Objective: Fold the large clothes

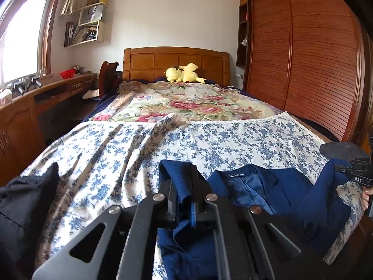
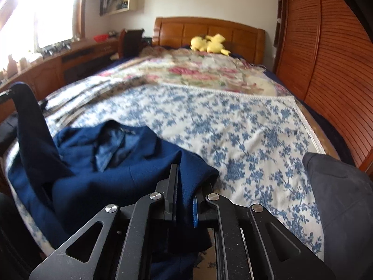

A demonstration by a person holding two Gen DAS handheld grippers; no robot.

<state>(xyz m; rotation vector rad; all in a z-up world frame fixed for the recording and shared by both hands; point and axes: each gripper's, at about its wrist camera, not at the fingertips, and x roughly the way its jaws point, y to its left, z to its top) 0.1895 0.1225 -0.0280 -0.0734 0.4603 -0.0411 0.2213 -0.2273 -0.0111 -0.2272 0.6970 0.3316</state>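
Note:
A navy blue jacket (image 1: 263,186) lies on the blue-flowered sheet (image 1: 130,149) at the foot of the bed, collar and lining facing up. My left gripper (image 1: 184,186) is shut on a raised fold of the jacket's edge. My right gripper (image 2: 186,182) is shut on another edge of the jacket (image 2: 116,161), which bunches up over its fingers. The right gripper also shows at the far right of the left wrist view (image 1: 359,170). The left gripper's held fabric rises at the far left of the right wrist view (image 2: 28,121).
A flowered quilt (image 1: 186,102) and a yellow plush toy (image 1: 184,72) lie toward the headboard. A wooden wardrobe (image 1: 314,65) runs along the right side, a desk (image 1: 46,91) along the left. Dark clothes lie at left (image 1: 23,198) and at right (image 2: 345,198).

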